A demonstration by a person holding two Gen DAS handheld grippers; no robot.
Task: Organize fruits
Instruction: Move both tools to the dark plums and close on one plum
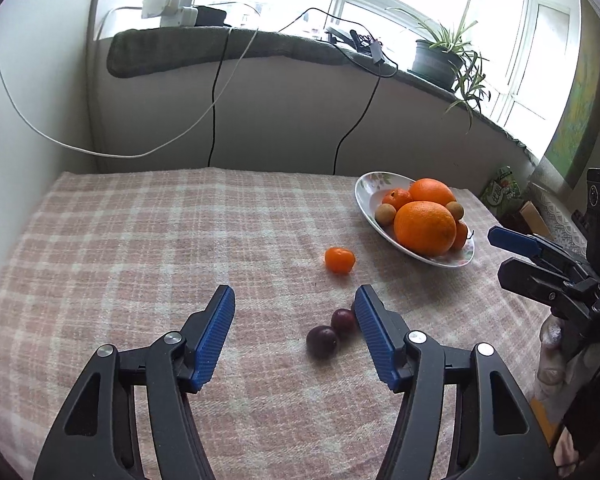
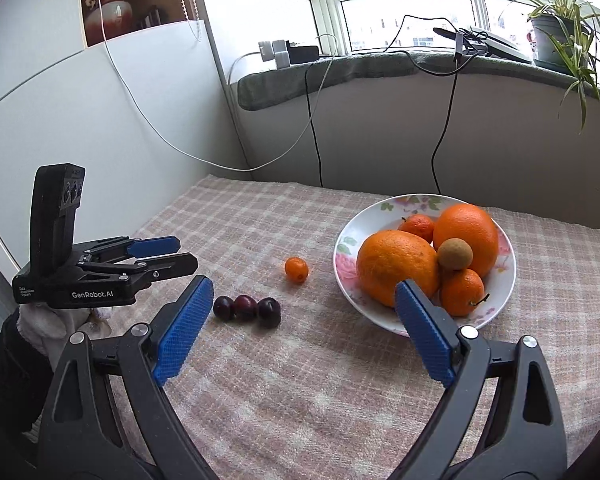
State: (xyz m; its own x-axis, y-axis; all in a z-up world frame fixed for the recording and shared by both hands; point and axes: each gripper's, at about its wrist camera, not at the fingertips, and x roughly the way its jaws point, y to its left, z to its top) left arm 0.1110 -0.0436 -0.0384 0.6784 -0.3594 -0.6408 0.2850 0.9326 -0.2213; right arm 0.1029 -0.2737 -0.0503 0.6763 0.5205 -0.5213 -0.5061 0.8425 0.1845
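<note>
"GenRobot.AI" showing on the left gripper [image 2: 182,254], jaws standing apart over three dark cherries [image 2: 247,308] mid-cloth, right gripper [image 2: 304,312] gaping empty, small kumquat [image 2: 296,269] lying beside the fruit-filled plate [image 2: 346,276] near the table's right edge

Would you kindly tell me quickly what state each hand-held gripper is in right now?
Left hand-held gripper: open, holding nothing; dark cherries lie on the cloth ahead of it.
Right hand-held gripper: open, holding nothing.
</note>
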